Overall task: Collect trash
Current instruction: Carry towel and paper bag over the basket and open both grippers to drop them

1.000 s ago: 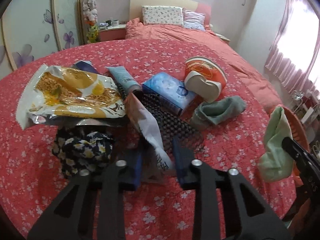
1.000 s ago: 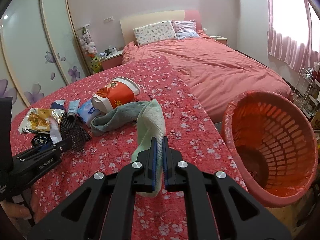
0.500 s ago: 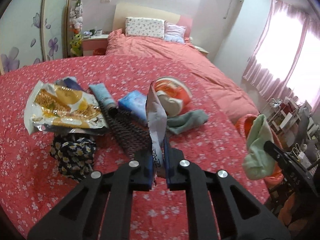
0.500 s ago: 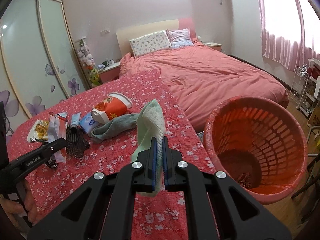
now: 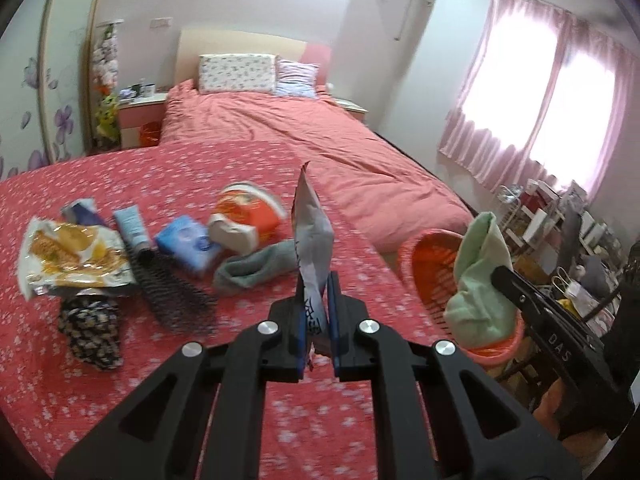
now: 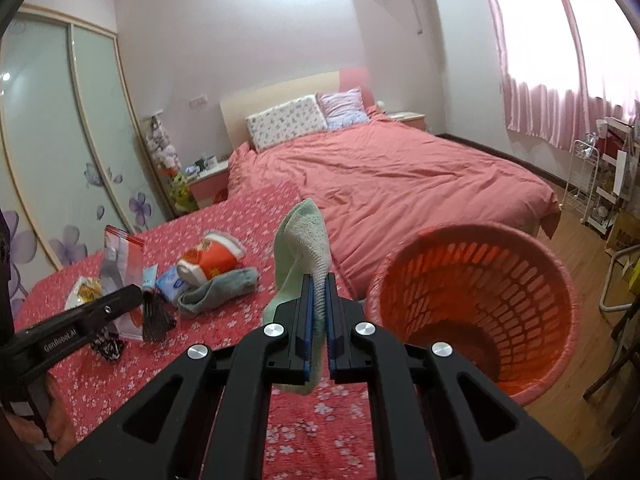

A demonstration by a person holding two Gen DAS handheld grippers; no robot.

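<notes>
My left gripper (image 5: 316, 294) is shut on a white and red snack wrapper (image 5: 314, 236), held upright above the red floral cloth. The wrapper also shows in the right wrist view (image 6: 120, 256). My right gripper (image 6: 317, 292) is shut on a light green cloth (image 6: 304, 240), held in the air just left of the orange basket (image 6: 480, 292). In the left wrist view the green cloth (image 5: 478, 280) hangs in front of the basket (image 5: 428, 264). On the cloth lie a noodle wrapper (image 5: 72, 260), a red noodle cup (image 5: 248, 220), a blue packet (image 5: 186, 244) and a tube (image 5: 130, 226).
A grey sock (image 5: 256, 266), a black mesh piece (image 5: 168, 292) and a dark floral fabric (image 5: 90, 328) lie on the cloth. A pink bed (image 6: 400, 176) stands behind. A white rack (image 6: 604, 176) is at the right on the wooden floor.
My left gripper shut on the wrapper, lifted it off the pile and moved right toward the basket. My right gripper rose with the green cloth and moved nearer the basket.
</notes>
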